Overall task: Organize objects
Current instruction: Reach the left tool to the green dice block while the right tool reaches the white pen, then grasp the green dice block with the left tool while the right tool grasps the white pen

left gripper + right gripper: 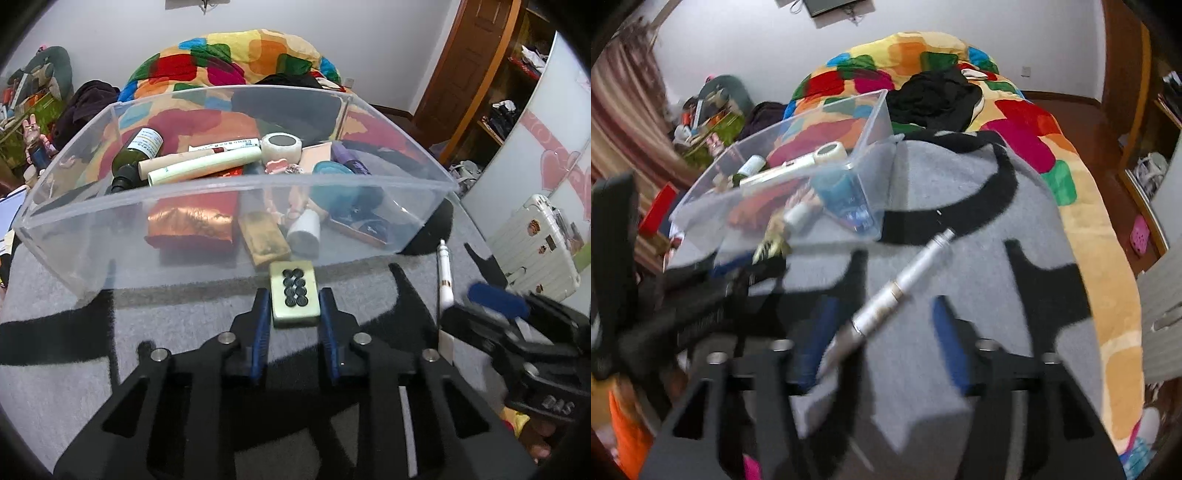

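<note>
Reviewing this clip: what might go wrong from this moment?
The left gripper pinches the mahjong tile only by its side edges; it might slip before clearing the clear bin wall. The open right gripper straddles the silver pen at an angle, so closing could roll it away across the grey blanket.

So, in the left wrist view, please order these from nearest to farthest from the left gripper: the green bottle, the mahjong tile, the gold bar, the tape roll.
1. Mahjong tile: held between the left gripper's fingers.
2. Gold bar: just beyond the tile, at the near wall inside the clear bin.
3. Green bottle, far left, and tape roll, far middle: too close to call.
</note>
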A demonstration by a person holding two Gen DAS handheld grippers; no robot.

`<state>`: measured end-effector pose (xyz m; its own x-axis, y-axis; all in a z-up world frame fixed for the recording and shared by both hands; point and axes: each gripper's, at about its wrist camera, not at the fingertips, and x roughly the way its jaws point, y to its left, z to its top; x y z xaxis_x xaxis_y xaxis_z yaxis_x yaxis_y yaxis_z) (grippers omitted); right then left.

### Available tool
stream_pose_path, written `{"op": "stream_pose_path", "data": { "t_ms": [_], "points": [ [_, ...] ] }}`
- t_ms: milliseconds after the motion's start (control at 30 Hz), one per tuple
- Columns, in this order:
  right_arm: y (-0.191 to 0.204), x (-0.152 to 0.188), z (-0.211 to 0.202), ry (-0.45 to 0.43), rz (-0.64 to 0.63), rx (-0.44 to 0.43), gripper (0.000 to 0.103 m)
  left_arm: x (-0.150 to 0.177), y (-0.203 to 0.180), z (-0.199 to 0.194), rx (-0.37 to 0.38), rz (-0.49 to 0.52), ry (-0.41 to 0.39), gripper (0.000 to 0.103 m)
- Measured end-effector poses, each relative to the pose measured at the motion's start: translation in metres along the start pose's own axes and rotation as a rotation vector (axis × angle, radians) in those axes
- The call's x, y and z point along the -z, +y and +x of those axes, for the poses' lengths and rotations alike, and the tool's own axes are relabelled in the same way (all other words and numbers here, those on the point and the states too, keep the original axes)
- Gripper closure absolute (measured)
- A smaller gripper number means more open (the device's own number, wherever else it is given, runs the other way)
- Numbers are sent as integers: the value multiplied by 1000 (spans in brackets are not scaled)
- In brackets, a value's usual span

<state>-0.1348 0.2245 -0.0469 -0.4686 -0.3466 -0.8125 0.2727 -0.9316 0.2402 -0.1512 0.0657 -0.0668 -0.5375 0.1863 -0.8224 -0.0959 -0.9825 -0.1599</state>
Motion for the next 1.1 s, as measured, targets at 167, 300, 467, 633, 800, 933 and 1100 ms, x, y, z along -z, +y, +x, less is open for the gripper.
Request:
{"op": "stream_pose_path", "data": {
  "t_ms": [167, 300, 467, 633, 800, 933, 1100],
  "points": [
    [25, 7, 18, -25, -123, 157, 43, 13, 0, -11, 14, 20, -16, 79],
    [24, 10, 11, -30, -142, 125, 61, 27, 0, -22, 23, 49, -26, 79],
    [14, 22, 0, -27, -198, 149, 89, 42, -2, -34, 25, 100, -22, 79],
    [-1, 29, -10, -18, -188, 150, 93, 47, -5, -38, -7, 127, -35, 73],
    [-5, 36, -22, -30, -164, 107, 93, 41, -10, -29, -49, 119, -55, 68],
    [4, 40, -37, -66, -187, 72, 93, 39, -11, -26, -59, 117, -70, 79],
    [21, 33, -60, -132, -215, 13, 93, 40, -6, -37, -44, 100, -89, 79]
  ]
}}
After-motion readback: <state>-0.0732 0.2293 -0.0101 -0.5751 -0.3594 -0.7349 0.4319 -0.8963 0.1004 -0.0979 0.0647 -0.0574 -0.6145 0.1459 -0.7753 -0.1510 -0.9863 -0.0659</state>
